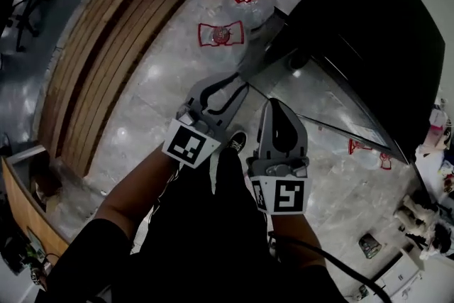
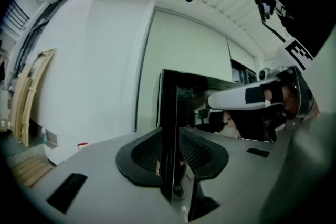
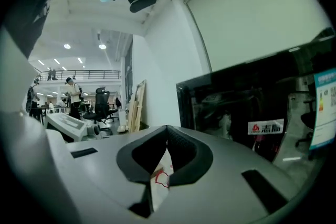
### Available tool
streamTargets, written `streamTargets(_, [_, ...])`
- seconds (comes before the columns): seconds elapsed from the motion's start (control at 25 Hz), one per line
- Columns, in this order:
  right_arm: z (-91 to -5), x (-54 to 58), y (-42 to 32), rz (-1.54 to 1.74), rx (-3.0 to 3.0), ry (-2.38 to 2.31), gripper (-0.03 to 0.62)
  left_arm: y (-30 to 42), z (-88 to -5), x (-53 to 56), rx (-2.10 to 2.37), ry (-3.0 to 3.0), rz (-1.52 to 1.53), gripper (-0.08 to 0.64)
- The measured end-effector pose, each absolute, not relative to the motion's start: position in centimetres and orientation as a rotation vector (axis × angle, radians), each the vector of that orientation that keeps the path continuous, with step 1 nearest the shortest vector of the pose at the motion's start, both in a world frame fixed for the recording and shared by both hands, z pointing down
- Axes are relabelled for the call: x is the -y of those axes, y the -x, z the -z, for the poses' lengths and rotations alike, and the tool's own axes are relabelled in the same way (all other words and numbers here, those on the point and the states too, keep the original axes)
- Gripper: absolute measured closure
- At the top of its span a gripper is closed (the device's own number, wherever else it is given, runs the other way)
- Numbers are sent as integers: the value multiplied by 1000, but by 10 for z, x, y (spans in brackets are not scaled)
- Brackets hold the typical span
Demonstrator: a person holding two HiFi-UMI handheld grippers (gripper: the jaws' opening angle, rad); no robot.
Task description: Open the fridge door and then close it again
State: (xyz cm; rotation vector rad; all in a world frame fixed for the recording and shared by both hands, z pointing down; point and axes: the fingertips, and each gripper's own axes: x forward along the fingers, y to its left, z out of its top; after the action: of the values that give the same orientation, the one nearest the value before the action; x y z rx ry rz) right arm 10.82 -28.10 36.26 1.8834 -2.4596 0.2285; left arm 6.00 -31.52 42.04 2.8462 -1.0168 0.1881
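Note:
The black fridge [image 1: 369, 32] stands at the upper right of the head view, its door closed. My left gripper [image 1: 241, 84] is at the fridge's near corner with its jaws apart. In the left gripper view the door's dark vertical edge [image 2: 168, 113] stands in the gap between the pads of the left gripper [image 2: 170, 136]; I cannot tell if a pad touches it. My right gripper [image 1: 273, 104] hangs beside it in front of the glossy door, shut and empty. The right gripper view shows the right gripper [image 3: 167, 131] with its pads meeting and the fridge [image 3: 247, 107] at the right.
Three big water bottles [image 1: 221, 35] with red handles stand on the floor left of the fridge. A slatted wooden panel [image 1: 106, 60] lies on the floor at the left. Wooden boards [image 2: 26, 97] lean against the white wall. Office chairs [image 3: 102, 105] and people are far behind.

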Motion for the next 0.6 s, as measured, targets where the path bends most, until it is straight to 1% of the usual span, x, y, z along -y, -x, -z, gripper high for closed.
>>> streamTargets(0.04, [-376,288,-111,-241,2445,-1902,577,-67,-438,325,969,-2869,-193,457])
streamTargets(0.12, [-403,301,-117,-253,2416,-1926,577,-81,-467,345,885,-2918,-174,432])
streamTargets(0.28, [-459,315,-131,-326,2344,-1971,577,-104,-504,378,725,-2991,-92,401])
streamTargets(0.48, [-517,306,-147,-486,2210,-2002,577,-123,-515,391,486,-3046,8,393])
streamTargets(0.6, [-529,306,-151,-486,2196,-2015,577,-129,-515,387,362,-3070,49,397])
